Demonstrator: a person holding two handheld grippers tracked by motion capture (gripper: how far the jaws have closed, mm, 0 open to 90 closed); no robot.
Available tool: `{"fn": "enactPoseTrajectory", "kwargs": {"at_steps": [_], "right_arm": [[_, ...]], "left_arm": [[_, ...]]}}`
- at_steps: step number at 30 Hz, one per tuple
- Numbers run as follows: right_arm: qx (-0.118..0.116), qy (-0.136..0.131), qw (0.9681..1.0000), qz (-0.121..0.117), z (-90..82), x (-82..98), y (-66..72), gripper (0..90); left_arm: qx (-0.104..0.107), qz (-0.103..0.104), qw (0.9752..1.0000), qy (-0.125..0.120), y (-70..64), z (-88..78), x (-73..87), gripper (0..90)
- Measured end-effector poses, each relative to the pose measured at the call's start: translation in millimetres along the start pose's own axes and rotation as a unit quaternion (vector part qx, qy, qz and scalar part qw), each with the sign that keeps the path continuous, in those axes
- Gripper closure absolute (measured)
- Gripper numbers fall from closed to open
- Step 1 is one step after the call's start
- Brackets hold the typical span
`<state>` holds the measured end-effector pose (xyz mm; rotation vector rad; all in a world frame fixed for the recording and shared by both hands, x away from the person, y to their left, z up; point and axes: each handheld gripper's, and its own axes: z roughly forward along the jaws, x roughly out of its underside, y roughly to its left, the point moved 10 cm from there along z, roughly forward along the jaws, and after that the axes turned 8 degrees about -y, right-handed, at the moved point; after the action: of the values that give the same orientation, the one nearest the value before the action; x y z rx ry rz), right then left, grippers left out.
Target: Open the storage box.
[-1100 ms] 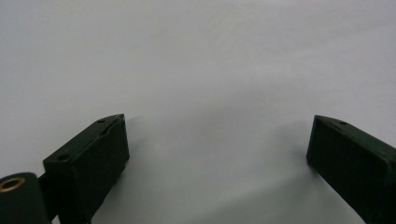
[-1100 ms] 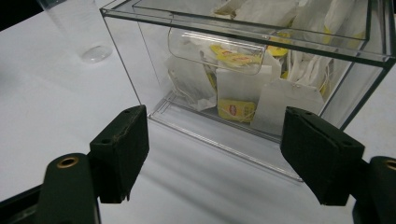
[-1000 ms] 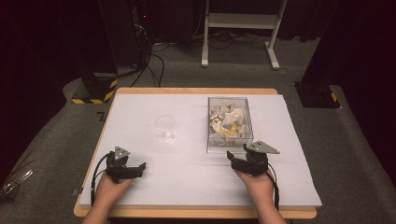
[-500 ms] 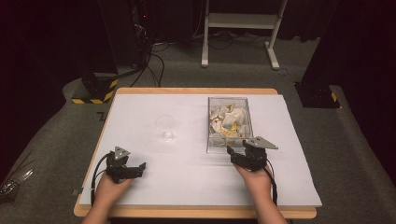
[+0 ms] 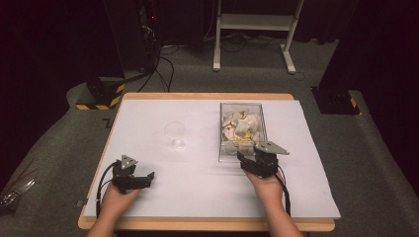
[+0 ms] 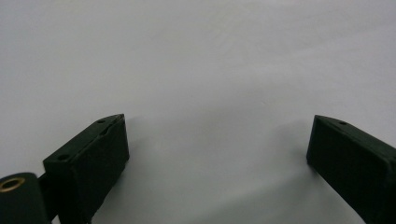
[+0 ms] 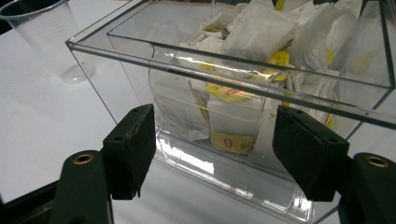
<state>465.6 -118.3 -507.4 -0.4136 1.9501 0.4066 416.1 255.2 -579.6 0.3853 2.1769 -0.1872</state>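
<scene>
Tea-bag box [image 7: 233,70] sits just beyond the right gripper [image 7: 212,135], whose half-open, empty jaws have been closing.

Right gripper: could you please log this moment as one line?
right gripper: open, jaws closing, at box front | tea bags: in box | cup: left of box

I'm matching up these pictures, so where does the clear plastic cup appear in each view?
High view: clear plastic cup left of centre, left of the clear box.
Left gripper view: bare white table, no cup.
Right gripper view: top-left corner.
Shared landmark: the clear box of tea bags.
</scene>
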Motion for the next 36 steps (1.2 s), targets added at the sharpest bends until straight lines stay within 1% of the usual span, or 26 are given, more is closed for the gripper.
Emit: {"fn": "enactPoseTrajectory", "kwargs": {"at_steps": [1,7,10,11,12,13,14,17,25,36], "right_arm": [[0.002,-0.005,1.0,-0.003,0.5,-2.3,0.2,33.3],[-0.003,-0.008,0.9999,-0.009,1.3,-4.5,2.5,36.3],[-0.004,-0.009,0.9999,-0.007,1.4,-4.6,2.8,36.7],[-0.004,-0.009,0.9999,-0.007,1.5,-4.7,2.9,36.8],[-0.004,-0.01,0.9999,-0.007,1.7,-4.8,3.3,37.0],[-0.004,-0.011,0.9999,-0.006,1.8,-4.9,3.6,37.1],[-0.004,-0.011,0.9999,-0.006,1.8,-4.9,3.6,37.1],[-0.004,-0.012,0.9999,-0.007,1.6,-5.0,3.7,37.6],[-0.011,-0.015,0.9998,-0.011,1.0,-3.7,6.8,39.5],[-0.008,-0.017,0.9997,-0.015,-1.5,-2.3,6.8,40.2]], "left_arm": [[0.0,0.0,1.0,0.0,0.0,0.0,0.0,5.9],[0.0,0.001,1.0,0.0,0.3,0.0,0.0,5.9],[0.0,0.0,1.0,0.0,0.0,0.0,0.0,5.9],[-0.001,0.003,1.0,0.0,0.6,-0.1,0.0,5.9],[0.0,-0.001,1.0,0.0,-0.1,0.0,0.0,5.9],[-0.001,0.003,1.0,0.0,0.7,-0.1,0.0,5.9],[0.0,0.0,1.0,0.0,-0.1,0.0,0.0,5.9],[-0.001,0.005,1.0,0.001,1.2,-0.2,-0.1,5.9],[0.0,0.002,1.0,0.0,0.4,-0.1,0.0,5.9],[0.0,0.002,1.0,0.0,0.3,-0.1,0.0,5.9]]}}
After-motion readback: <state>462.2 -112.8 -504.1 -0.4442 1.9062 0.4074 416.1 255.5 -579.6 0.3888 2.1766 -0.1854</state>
